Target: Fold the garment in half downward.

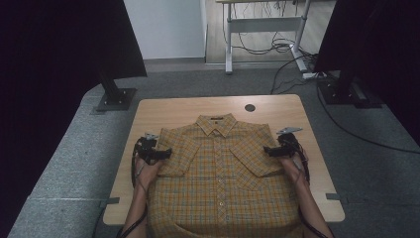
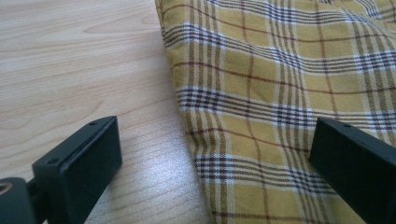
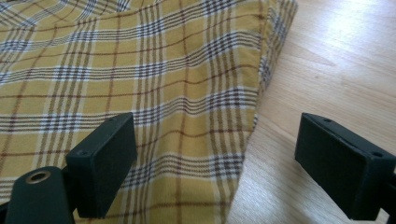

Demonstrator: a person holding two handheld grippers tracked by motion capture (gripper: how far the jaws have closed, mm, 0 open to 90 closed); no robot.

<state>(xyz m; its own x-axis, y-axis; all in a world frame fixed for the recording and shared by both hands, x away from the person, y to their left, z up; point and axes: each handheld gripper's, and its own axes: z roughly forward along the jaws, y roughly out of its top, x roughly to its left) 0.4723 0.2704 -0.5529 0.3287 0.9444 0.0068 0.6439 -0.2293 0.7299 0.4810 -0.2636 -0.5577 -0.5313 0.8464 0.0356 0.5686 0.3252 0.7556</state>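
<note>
Worktop (image 1: 163,106): pale wood, and it carries the whole job, with bare board showing left, right and far of the cloth.
Shirt (image 1: 220,183): yellow plaid, lying front-up and buttoned in the middle of the worktop, collar at the far side, hem hanging off the near edge.
Done so far: both short sleeves look folded inward across the chest, so I'd say the first fold is in and the body is squared up.
Left to do: by my reading, the side folds and the fold from hem to collar are still ahead; nothing is lifted yet.
Left gripper (image 1: 159,154): sits at the shirt's left edge by the folded sleeve, jaws released and wide.
Left edge (image 2: 187,121): here it runs up between the jaws, one jaw over bare wood, the other over plaid, no pad pressing.
Right gripper (image 1: 273,150): at the right edge by the other sleeve, jaws apart, holding nothing.
Right edge (image 3: 254,121): same picture mirrored, the edge sits in the gap, one jaw above the cloth, one above the wood.
</note>
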